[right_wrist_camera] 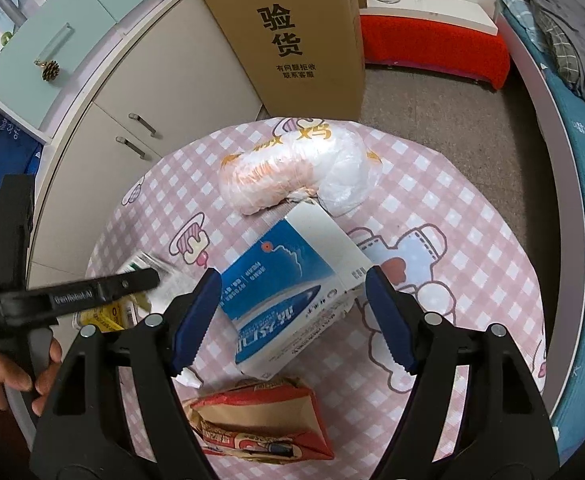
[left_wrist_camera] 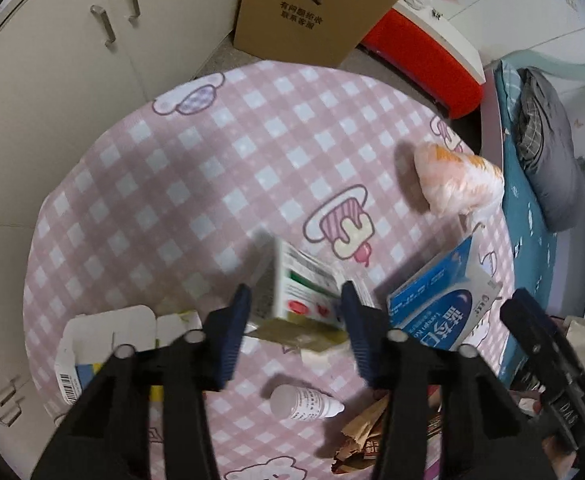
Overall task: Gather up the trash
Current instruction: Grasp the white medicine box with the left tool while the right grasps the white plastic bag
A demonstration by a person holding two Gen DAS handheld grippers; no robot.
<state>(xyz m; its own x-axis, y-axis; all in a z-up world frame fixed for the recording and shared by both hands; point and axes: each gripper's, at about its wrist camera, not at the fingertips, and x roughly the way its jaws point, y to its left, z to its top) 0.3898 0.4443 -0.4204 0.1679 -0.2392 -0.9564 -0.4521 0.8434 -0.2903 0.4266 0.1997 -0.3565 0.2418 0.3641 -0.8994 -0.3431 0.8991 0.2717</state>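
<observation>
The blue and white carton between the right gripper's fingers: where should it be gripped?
Grip the blue and white carton across its two long sides, coming from above; it lies flat on the tablecloth, and the open right gripper already straddles that width.

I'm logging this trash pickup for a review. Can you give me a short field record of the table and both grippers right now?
surface: pink checked tablecloth
left gripper: jaws around the green-and-white box
right gripper: jaws open, either side of the blue-and-white box
other trash: bagged bundle, small white bottle, torn red-and-brown packet, open white carton
backdrop: tall cardboard box
</observation>
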